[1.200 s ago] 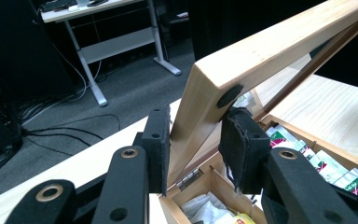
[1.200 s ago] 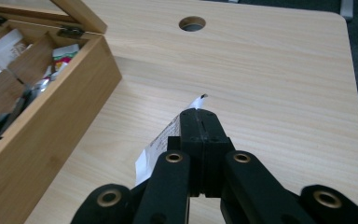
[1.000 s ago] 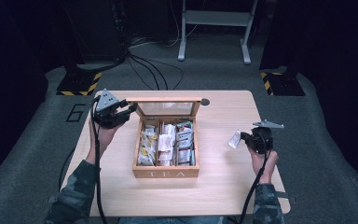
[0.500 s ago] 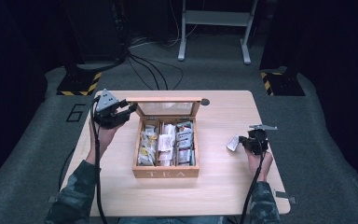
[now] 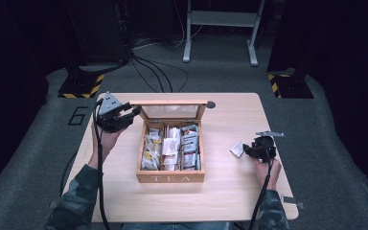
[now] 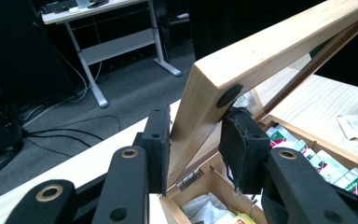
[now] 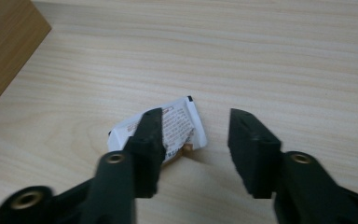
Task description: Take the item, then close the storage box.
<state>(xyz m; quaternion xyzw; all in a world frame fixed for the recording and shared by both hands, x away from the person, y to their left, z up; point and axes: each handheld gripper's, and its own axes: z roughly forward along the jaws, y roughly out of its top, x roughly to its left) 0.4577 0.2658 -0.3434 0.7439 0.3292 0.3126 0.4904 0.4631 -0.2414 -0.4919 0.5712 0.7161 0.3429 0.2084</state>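
Observation:
A wooden tea box (image 5: 170, 178) stands mid-table with several tea packets in its compartments. Its glass-paned lid (image 5: 172, 103) is propped upright. My left gripper (image 5: 133, 115) is shut on the lid's left corner. In the left gripper view the pads (image 6: 161, 140) press both faces of the lid frame (image 6: 270, 46). My right gripper (image 5: 245, 151) is low over the table to the right of the box, and its jaws have just been opening. A white tea packet (image 7: 179, 123) lies flat on the wood, partly under one jaw, with no pad pressing it. From above, the packet (image 5: 236, 149) sits just left of the right gripper (image 7: 195, 135).
The light wooden table (image 5: 230, 201) has bare wood around the box. A small dark round spot (image 5: 211, 104) sits near the far edge. Grey carpet, cables and a white desk frame (image 5: 220, 19) lie beyond the table.
My right hand has come down to the table with the white packet. Its jaws have opened and the packet now lies on the wood. The left gripper and lid have not moved.

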